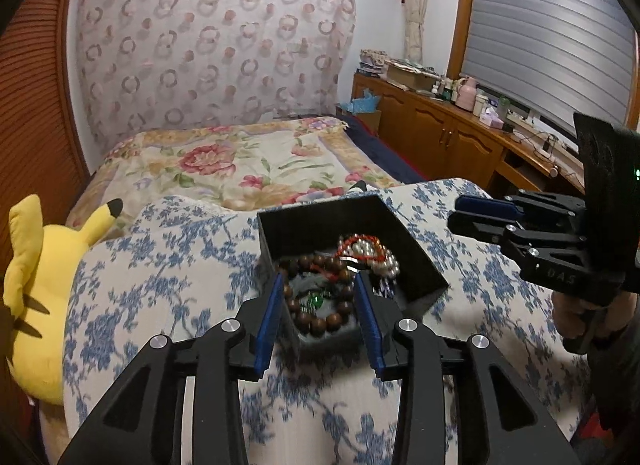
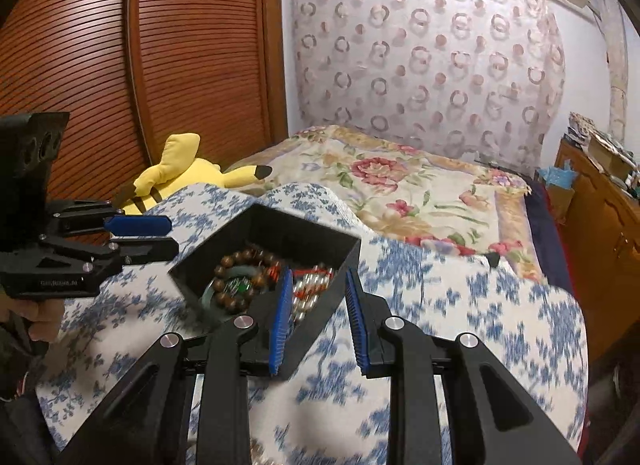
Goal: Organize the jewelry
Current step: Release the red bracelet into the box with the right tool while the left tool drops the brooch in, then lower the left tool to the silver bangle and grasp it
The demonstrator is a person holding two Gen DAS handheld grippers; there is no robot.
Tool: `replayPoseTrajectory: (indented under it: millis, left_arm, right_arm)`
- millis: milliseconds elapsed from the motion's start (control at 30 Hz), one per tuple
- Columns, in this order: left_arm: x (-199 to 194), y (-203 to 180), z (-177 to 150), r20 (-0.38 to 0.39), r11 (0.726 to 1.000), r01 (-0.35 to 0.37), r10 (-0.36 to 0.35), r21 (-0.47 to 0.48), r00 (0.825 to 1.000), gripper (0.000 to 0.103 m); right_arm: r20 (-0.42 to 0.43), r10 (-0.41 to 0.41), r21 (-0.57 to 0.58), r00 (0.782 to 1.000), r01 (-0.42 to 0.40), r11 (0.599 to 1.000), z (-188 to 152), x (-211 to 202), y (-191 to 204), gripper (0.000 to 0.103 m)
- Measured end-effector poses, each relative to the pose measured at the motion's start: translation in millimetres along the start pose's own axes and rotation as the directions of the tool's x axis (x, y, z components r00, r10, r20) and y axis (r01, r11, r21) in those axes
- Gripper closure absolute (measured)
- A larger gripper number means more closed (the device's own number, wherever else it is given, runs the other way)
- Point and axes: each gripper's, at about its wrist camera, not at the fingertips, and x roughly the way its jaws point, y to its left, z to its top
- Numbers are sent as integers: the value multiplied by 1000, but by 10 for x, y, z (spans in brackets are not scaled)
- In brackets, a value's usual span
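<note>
Jewelry is lying heaped inside a black box point(image 1: 352, 233) that is sitting open-topped on a blue-flowered cloth point(image 1: 160, 265); a brown bead bracelet point(image 1: 316, 317) is circling a small green stone point(image 1: 316, 299) in the near half, while a pearl strand point(image 1: 380, 257) with red thread is bunching against the far right side; the left gripper point(image 1: 318, 285) is hovering with its blue fingers point(image 1: 268, 329) spread wide, one on either side of the box's near corner, holding nothing; the right gripper point(image 2: 316, 281) is likewise standing spread, its left finger over the box's interior by the pearls and its right finger outside the wall, so the box's near wall is sitting between them; whether either finger is touching the wall I cannot tell; in the right wrist view the left gripper point(image 2: 140, 235) is showing from the side beyond the box's left corner; open cloth is lying on all sides of the box, widest to its right; a yellow plush toy point(image 1: 36, 297) is leaning at the cloth's left edge, and a floral bedspread point(image 1: 248, 161) is stretching behind
</note>
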Motion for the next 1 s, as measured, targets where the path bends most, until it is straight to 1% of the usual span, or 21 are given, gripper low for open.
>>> replayPoseTrajectory:
  millis: [100, 167, 300, 400, 433, 467, 500, 533, 567, 600, 667, 733, 867, 1000]
  left_arm:
    - [-105, -15, -92, 4, 1000, 2, -2, -1, 1000, 67]
    - [-171, -47, -153, 6, 1000, 2, -2, 7, 1000, 61]
    - [-284, -110, -263, 9, 1000, 3, -3, 19, 1000, 58]
    - [-341, -151, -358, 9, 1000, 2, -3, 25, 1000, 52]
    - [-352, -165, -387, 7, 1000, 3, -3, 26, 1000, 49]
    - [-367, -185, -428, 5, 1000, 4, -4, 25, 1000, 46]
    - [-376, -199, -456, 2, 1000, 5, -5, 25, 1000, 45]
    - [-387, -226, -492, -2, 1000, 6, -6, 26, 1000, 41]
    - [-396, -251, -515, -2, 1000, 6, -6, 27, 1000, 33]
    - [-410, -277, -550, -1, 1000, 7, -7, 29, 1000, 31]
    - [-428, -326, -620, -3, 999, 18, -17, 28, 1000, 23]
    - [-416, -376, -654, -10, 999, 21, -21, 28, 1000, 19]
    - [-352, -496, -730, -37, 999, 38, -37, 29, 999, 18]
    - [-243, -675, -793, -77, 997, 66, -62, 48, 995, 17]
  right_arm:
    - [-6, -7, 12, 1000, 7, 1000, -132, -115, 67, 74]
    - [-13, -15, 18, 1000, 15, 1000, -227, -187, 114, 74]
    - [-28, -34, 29, 999, 35, 999, -409, -324, 158, 74]
    - [-42, -49, 40, 998, 51, 998, -557, -407, 173, 71]
    - [-45, -53, 43, 998, 55, 998, -595, -427, 180, 66]
    - [-53, -56, 51, 997, 59, 997, -671, -463, 181, 63]
    - [-58, -58, 55, 997, 61, 997, -712, -477, 174, 62]
    - [-64, -62, 59, 996, 65, 996, -768, -497, 180, 61]
    - [-73, -66, 65, 995, 70, 995, -837, -524, 180, 60]
    - [-79, -67, 69, 995, 73, 995, -888, -545, 184, 59]
    - [-93, -69, 80, 993, 76, 994, -1013, -592, 178, 53]
    - [-108, -75, 88, 991, 85, 993, -1132, -634, 177, 51]
    - [-130, -94, 92, 987, 107, 990, -1323, -697, 149, 50]
    - [-144, -93, 109, 985, 110, 988, -1447, -747, 122, 50]
